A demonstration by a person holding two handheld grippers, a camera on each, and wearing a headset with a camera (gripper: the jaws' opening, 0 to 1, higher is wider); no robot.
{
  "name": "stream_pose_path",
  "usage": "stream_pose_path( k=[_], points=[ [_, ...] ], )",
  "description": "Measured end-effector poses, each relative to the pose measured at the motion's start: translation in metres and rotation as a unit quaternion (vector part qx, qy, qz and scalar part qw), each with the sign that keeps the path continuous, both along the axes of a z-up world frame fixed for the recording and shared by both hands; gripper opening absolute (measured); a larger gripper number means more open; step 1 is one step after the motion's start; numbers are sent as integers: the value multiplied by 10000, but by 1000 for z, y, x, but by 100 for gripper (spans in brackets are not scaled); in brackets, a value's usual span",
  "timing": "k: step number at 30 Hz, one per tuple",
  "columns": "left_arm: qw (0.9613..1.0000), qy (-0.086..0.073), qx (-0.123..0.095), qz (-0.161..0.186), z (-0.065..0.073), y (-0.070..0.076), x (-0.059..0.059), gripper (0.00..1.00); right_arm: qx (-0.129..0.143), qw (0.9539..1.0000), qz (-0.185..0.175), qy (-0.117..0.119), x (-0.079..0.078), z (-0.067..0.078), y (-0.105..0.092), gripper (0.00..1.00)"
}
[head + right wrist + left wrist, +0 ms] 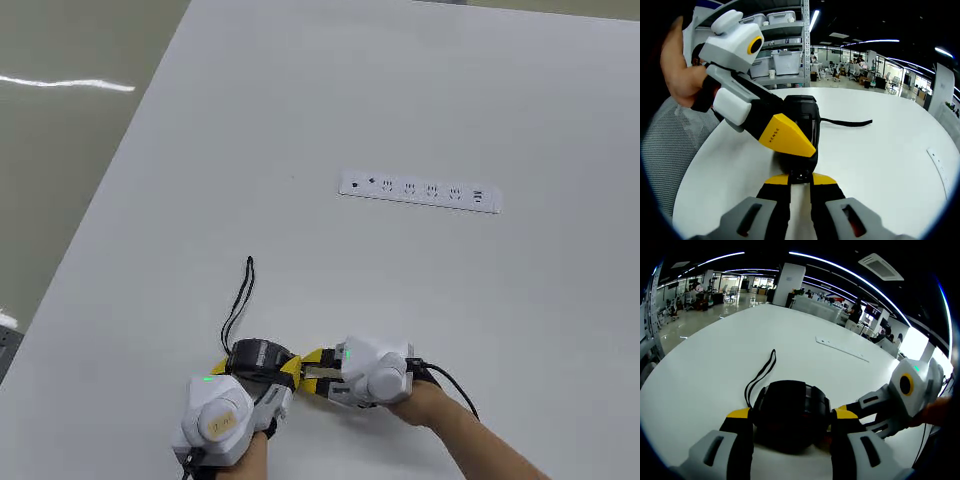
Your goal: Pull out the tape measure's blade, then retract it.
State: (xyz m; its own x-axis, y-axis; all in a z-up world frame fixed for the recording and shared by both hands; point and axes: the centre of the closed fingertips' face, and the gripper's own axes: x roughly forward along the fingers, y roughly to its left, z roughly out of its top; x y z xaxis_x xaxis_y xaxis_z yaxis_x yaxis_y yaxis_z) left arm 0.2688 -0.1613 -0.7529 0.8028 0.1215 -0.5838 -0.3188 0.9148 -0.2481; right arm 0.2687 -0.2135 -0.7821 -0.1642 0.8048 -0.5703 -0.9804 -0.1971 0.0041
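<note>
Zero blade drawn | left gripper (791,416) clamps tape measure (802,117), near table (400,120) edge | right gripper (800,181) pinches blade tip (800,175) | pull, retract pending

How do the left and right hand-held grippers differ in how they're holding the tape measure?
The left hand-held gripper has its jaws spread wide, one on each side of the tape measure body. The right hand-held gripper has its jaws nearly together, pinching at the case's front end. The left grips across the case, while the right meets it end-on. Both have yellow tips and touch the tape measure.
</note>
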Motion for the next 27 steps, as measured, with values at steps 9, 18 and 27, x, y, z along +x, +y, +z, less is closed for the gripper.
stream_pose_path(
  k=[9, 18, 27],
  points=[
    [9999, 26, 94, -35, -2, -3, -2, 60, -94, 9999, -31, -36, 0, -4, 0, 14],
    [9999, -1, 117, -103, -1, -2, -1, 61, -94, 9999, -98, 43, 0, -3, 0, 14],
    [9999, 24, 100, -123, -3, -2, -1, 63, -100, 9997, -210, 115, 0, -2, -1, 15]
  ],
)
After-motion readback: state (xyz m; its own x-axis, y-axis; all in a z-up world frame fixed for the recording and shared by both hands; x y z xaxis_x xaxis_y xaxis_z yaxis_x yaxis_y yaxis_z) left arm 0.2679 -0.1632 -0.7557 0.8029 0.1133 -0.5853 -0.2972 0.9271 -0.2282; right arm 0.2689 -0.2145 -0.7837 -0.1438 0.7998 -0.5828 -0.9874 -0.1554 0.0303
